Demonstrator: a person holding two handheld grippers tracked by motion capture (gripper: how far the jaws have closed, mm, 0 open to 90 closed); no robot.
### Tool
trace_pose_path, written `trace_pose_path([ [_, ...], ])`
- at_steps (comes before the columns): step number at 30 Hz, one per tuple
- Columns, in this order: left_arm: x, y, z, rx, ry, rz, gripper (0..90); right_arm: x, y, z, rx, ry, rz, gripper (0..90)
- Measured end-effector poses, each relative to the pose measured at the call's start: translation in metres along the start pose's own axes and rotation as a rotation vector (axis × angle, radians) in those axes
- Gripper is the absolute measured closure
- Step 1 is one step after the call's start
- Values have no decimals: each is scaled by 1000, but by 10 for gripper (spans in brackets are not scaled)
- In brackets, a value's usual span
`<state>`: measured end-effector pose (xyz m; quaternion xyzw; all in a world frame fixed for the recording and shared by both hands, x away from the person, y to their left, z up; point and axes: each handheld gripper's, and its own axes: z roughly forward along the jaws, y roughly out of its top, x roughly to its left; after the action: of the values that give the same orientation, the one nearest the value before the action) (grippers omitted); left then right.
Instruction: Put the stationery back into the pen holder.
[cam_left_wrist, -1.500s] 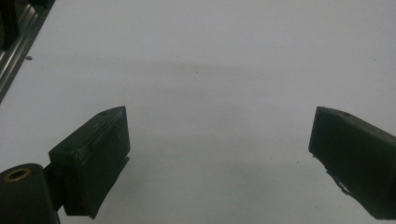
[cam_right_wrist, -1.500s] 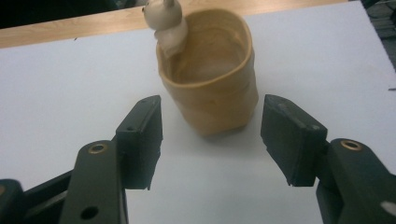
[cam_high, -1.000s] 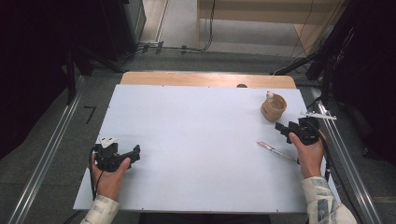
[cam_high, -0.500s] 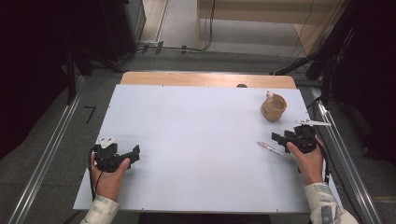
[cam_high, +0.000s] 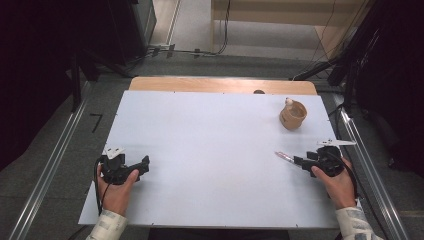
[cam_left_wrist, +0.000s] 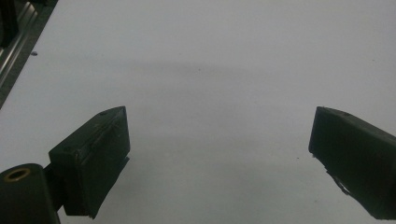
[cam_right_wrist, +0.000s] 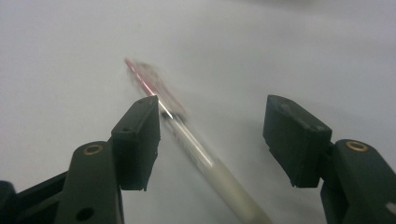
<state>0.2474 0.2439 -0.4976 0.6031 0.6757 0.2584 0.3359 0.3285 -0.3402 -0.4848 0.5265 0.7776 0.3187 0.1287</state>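
Note:
A red and clear pen lies flat on the white table near its right edge. My right gripper is low over it, open, with the pen lying between the two black jaws and touching neither. The pen's red end points away from me and its pale end runs under the gripper. A tan wooden cup stands beyond it at the far right. My left gripper rests open near the front left of the table, with bare white surface between its jaws.
The white table top is wide and bare in the middle. A wooden strip runs along its far edge. Metal rails flank both sides, and dark equipment with cables stands beyond.
My right gripper has moved back from beside the cup toward me and lowered onto the pen, which now lies between its jaws. The left gripper has not moved.

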Motion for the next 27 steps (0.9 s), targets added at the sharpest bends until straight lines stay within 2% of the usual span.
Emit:
trace_pose_path([
  [4,0,0,0,0,-1,1,56,-2,-9,-4,24,-35,-29,365],
  [9,0,0,0,1,-2,4,56,-4,-15,-6,40,-53,-53,384],
  [12,0,0,0,1,-1,3,56,-2,-19,-8,42,-77,-80,437],
  [15,0,0,0,0,1,0,56,2,-22,-9,43,-110,-116,553],
  [16,0,0,0,-2,1,-2,56,2,-22,-9,43,-110,-116,553],
  [17,0,0,0,-4,1,-3,56,4,-24,-11,44,-112,-123,617],
  [21,0,0,0,0,-1,0,56,7,-26,-11,41,-127,-114,646],
  [23,-1,0,0,-3,-1,-2,56,7,-26,-13,40,-134,-96,716],
  [24,-1,0,-1,-3,-2,-1,56,7,-26,-13,40,-134,-96,716],
  [27,0,0,-1,-5,-4,-2,56,3,-28,-15,41,-124,-51,764],
])
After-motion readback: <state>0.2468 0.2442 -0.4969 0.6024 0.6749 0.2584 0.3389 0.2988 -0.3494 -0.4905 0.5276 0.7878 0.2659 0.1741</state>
